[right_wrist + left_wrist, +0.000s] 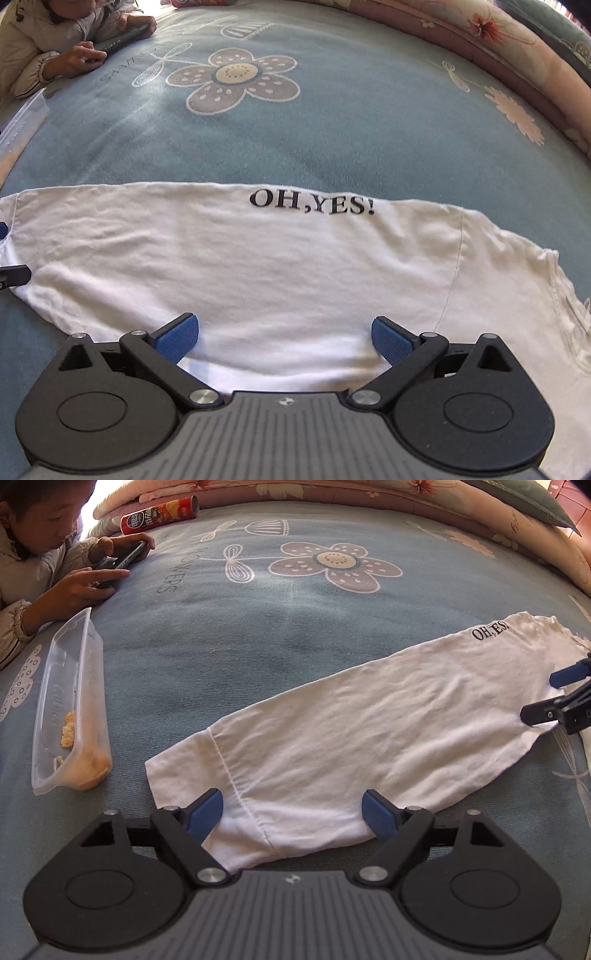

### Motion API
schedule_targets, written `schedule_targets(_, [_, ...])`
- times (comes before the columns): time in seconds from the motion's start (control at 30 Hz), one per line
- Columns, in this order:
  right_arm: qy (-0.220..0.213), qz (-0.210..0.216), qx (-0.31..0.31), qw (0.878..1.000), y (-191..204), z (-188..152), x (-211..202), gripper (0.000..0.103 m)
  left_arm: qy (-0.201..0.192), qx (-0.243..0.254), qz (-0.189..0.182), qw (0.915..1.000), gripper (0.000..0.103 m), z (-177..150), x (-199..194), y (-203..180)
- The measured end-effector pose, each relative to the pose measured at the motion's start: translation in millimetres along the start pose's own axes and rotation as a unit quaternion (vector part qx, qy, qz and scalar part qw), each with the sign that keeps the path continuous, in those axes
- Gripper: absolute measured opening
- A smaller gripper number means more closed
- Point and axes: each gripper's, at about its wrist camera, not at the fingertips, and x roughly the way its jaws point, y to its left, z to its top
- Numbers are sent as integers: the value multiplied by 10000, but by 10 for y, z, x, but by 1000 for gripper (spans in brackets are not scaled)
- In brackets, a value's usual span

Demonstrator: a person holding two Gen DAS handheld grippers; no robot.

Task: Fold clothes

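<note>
Left wrist view: white T-shirt (332,738) lies on the bed (258,635), already folded into a long band. Left tool (291,814) has jaws spread wide, straddling the near sleeve end and its seam, pads not pinching. Right tool (550,698) sits at the far end. Clear snack tray (70,709) and a chip can (159,513) lie well apart; a person (40,565) leans on the bed.

Right wrist view: right tool (284,339) also wide, over the near hem below the "OH,YES!" print (312,205). Thin soft cotton, light, limp, wrinkles easily; likely best pinched at the doubled edges or corners.
</note>
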Motion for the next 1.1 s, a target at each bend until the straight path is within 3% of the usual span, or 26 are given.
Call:
schedule_targets(0.1, [109, 84, 300, 9995, 150, -95, -57, 103, 159, 19, 78, 9998, 83, 11, -56, 15])
schedule_targets(0.17, [131, 82, -99, 9998, 328, -130, -187, 103, 181, 87, 66, 9998, 83, 53, -127, -20])
schedule_targets(0.3, [-150, 239, -107, 9995, 363, -118, -338, 103, -102, 619, 23, 9980, 83, 76, -179, -200])
schedule_targets(0.4, [-154, 86, -11, 9998, 344, -64, -214, 103, -15, 532, 37, 9986, 83, 48, -74, -220])
schedule_targets(0.53, [74, 408, 427, 9982, 368, -51, -86, 103, 101, 130, 7, 9999, 83, 14, -34, -169])
schedule_targets(0.6, [-14, 763, 421, 9962, 428, -39, -176, 103, 126, 78, 32, 9999, 83, 5, -96, -160])
schedule_targets(0.67, [-371, 718, 248, 9964, 454, -39, -338, 103, 106, 227, 73, 9997, 83, 7, -165, -190])
schedule_targets(0.8, [-477, 315, 463, 9973, 209, -36, -420, 103, -57, 734, 191, 9971, 83, 63, -291, -356])
schedule_targets(0.9, [-442, 307, 887, 9946, -65, -104, -436, 103, -221, 903, 224, 9954, 83, 153, -379, -556])
schedule_targets(1.1, [-627, 305, 1163, 9908, -452, -373, -663, 103, -394, 1080, 251, 9930, 83, 259, -560, -1139])
